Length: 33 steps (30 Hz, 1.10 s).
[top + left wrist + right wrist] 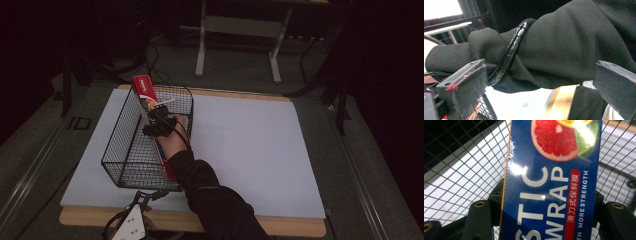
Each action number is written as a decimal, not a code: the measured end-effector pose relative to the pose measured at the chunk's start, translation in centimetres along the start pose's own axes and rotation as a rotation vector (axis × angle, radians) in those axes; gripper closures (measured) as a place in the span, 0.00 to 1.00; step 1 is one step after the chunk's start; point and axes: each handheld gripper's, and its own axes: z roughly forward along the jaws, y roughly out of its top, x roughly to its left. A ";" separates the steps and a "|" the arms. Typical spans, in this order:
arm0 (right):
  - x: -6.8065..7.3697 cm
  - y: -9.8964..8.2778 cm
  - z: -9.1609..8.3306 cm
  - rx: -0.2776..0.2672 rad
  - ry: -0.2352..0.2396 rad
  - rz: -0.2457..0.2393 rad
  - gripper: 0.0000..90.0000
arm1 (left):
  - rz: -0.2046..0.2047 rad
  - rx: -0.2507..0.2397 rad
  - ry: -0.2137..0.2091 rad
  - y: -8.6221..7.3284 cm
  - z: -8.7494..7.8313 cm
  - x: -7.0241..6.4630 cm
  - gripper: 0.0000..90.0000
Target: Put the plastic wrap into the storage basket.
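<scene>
A long plastic wrap box (145,92), red on one face and blue with citrus pictures on another (549,182), stands tilted inside a black wire basket (125,145). Its top end sticks out above the far rim. My right gripper (160,125) is inside the basket, shut on the middle of the box; in the right gripper view the jaws (544,217) press both sides of it. My left gripper (147,197) is low at the table's front edge, just before the basket. It is open (539,85), with nothing between its jaws, and faces the person's dark sleeve (564,45).
The basket sits on the left part of a white mat (250,145) laid over a wooden table (290,225). A black cable (511,50) wraps around the sleeve. A metal table frame (240,25) stands on the floor beyond the far edge.
</scene>
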 end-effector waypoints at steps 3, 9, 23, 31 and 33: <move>-0.4 -0.5 0.6 0.022 -0.004 0.009 0.40 | -0.002 0.003 -0.002 0.0 0.0 0.0 0.00; 0.1 -0.3 0.8 0.043 -0.014 -0.042 0.31 | -0.001 0.003 -0.005 0.0 0.1 0.0 0.00; -0.6 0.0 -1.3 -0.050 0.082 -0.020 0.19 | -0.003 0.006 -0.006 0.0 0.1 0.0 0.00; -1.3 -0.5 -2.3 -0.089 0.168 -0.033 0.18 | -0.005 0.008 -0.006 -0.1 0.3 0.1 0.00; -1.5 -0.6 -2.7 -0.097 0.188 -0.044 0.18 | -0.005 0.011 -0.007 -0.1 0.3 0.1 0.00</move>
